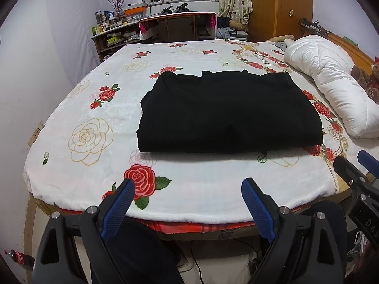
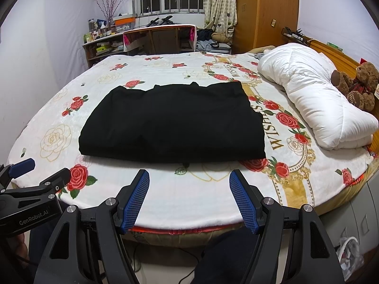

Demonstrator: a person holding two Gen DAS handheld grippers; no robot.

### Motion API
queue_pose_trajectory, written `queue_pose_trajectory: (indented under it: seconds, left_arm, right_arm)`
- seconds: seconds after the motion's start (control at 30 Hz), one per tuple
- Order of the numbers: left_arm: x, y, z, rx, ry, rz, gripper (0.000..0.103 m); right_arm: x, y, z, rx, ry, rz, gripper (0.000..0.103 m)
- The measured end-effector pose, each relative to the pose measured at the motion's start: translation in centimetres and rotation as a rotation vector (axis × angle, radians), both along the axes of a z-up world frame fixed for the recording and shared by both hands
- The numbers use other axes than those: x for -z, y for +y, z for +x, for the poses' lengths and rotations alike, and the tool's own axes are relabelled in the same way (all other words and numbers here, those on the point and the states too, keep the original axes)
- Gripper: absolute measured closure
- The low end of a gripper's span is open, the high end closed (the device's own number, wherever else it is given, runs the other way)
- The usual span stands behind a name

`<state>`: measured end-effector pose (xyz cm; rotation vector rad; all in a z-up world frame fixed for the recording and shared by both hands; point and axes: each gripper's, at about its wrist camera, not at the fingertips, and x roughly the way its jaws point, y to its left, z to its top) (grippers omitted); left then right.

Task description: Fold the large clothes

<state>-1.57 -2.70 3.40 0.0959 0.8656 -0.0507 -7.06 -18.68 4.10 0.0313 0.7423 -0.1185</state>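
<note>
Two grippers hang side by side over the near edge of the bed, both tilted downward toward the mattress. The left gripper has its blue-padded fingers spread wide, gripping nothing. The right gripper, just beside it, also holds its fingers apart, a little narrower, with only blanket showing between them. Ahead of both, well apart from the fingertips, the black garment lies folded into a flat rectangle on the rose-patterned blanket. A rolled white duvet rests along the right side, with a brown teddy bear against it
</note>
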Motion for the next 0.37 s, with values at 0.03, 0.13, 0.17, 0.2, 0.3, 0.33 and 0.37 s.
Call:
queue_pose_trajectory:
  seconds: [0.03,0.13,0.17,0.2,0.3,0.33,0.37]
  left_arm:
    - [0.00,-0.01,0.00,-0.002,0.002,0.001,0.011]
    - [0.10,-0.04,0.05,-0.001,0.006,0.002,0.011]
    - [0.10,-0.12,0.00,-0.003,0.004,0.006,0.011]
    - [0.08,-0.10,-0.03,-0.009,0.001,0.011,0.011]
    - [0.05,-0.12,-0.09,-0.017,-0.006,0.023,0.010]
    - [0.04,-0.10,-0.11,-0.017,-0.007,0.022,0.010]
    - [0.05,-0.09,-0.09,-0.015,-0.006,0.020,0.011]
  right_arm:
    - [0.11,0.01,0.00,0.001,0.000,0.000,0.033]
    - [0.22,0.13,-0.01,0.000,0.002,0.002,0.033]
    - [0.15,0.01,0.01,-0.001,0.001,0.001,0.033]
    - [0.15,0.02,0.01,-0.001,0.001,0.000,0.033]
    - [0.17,0.06,0.02,0.001,0.001,0.001,0.033]
    - [0.15,0.02,0.02,0.001,0.002,0.002,0.033]
    - [0.24,0.11,0.03,0.001,0.003,0.003,0.033]
